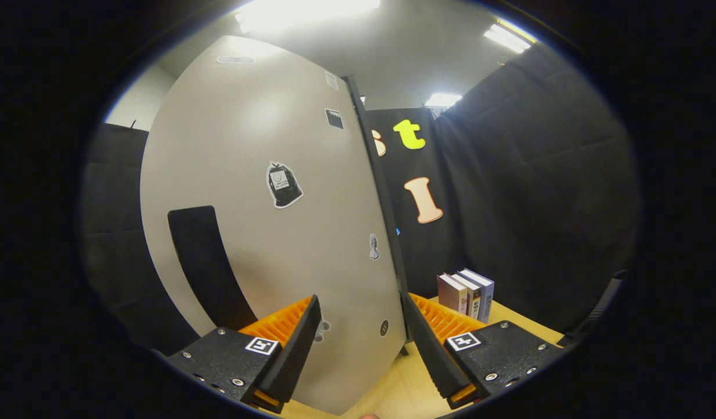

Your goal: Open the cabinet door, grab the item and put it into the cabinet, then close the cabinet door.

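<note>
The cabinet door (259,244) is a tall pale panel with several small stickers and a dark curved handle strip (203,267) on its left part. My gripper (360,299) is open, close up to the door's lower right part. One finger is in front of the panel, and the other lies right along the door's dark right edge (387,233). Nothing is pinched between the fingers. Beyond the right finger, a small row of upright books (466,294) stands on the wooden table (515,323). The cabinet's inside is hidden behind the door.
Black cloth walls close the booth behind the books and to the left of the door. The light wooden tabletop (392,390) runs under the door's lower edge and between my fingers. Ceiling lights glare above the door.
</note>
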Motion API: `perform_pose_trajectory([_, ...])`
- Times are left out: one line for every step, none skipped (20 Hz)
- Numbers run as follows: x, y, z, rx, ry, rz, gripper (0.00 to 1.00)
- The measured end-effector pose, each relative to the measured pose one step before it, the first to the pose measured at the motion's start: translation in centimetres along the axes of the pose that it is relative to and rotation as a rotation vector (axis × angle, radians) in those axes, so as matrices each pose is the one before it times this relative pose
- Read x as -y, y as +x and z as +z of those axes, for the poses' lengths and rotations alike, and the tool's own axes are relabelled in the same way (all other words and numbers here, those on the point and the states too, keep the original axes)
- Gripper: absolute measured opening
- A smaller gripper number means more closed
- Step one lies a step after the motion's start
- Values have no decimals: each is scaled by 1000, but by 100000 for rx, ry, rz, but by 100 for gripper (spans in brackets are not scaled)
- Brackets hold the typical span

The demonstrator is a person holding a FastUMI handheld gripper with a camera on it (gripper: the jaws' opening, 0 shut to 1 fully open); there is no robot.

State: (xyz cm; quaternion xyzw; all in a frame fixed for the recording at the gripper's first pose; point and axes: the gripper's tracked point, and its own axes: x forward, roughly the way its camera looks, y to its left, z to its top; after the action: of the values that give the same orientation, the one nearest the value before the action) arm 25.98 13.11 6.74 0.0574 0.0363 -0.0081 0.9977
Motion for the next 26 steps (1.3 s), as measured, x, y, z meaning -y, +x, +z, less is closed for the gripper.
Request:
perform_pose_trajectory([-563,331,-178,-606,253,843,90])
perform_pose_trajectory([-530,435,-341,-584,499,1057,90])
perform_pose_trajectory([-689,445,-175,-681,735,1182,91])
perform_pose_trajectory([-745,450,-249,-934,712,1523,92])
perform_pose_trajectory([-851,510,-185,-653,489,1553,92])
perform_pose_trajectory([-850,451,-1,-197,-186,1577,92])
perform_pose_trajectory([-743,480,36,-8,-943,1263,92])
perform_pose_trajectory([-666,339,-22,-156,-1453,1039,92])
perform_pose_trajectory([-488,280,-283,-848,-1295,965,92])
perform_pose_trajectory([-469,103,-218,-781,-1015,1259,92])
perform_pose_trajectory([-616,113,-317,-765,-1019,1051,93])
perform_pose_trajectory([-322,-57,-257,-655,-1158,763,93])
perform_pose_trajectory([-194,-79,-150,-519,-1124,417,93])
perform_pose_trajectory([42,-226,-159,-377,-756,-65,93])
perform_pose_trajectory([95,-128,-158,-339,-230,74,93])
perform_pose_trajectory([11,-81,-17,-446,-127,485,93])
perform_pose_trajectory([63,-143,-26,-633,-190,474,94])
perform_pose_trajectory([85,-264,-2,-267,-321,334,94])
perform_pose_trajectory([128,-214,140,207,-369,152,94])
perform_pose_trajectory([198,-385,145,418,-275,112,94])
perform_pose_trajectory([51,-406,102,901,217,659,94])
perform_pose_trajectory([-66,-590,321,1283,433,937,94])
perform_pose_trajectory([56,-683,221,1213,85,537,94])
perform_pose_trajectory([283,-643,132,992,-137,-202,94])
perform_pose_trajectory([369,-689,-20,537,-476,-494,94])
perform_pose_trajectory([408,-704,-70,238,-440,-632,94])
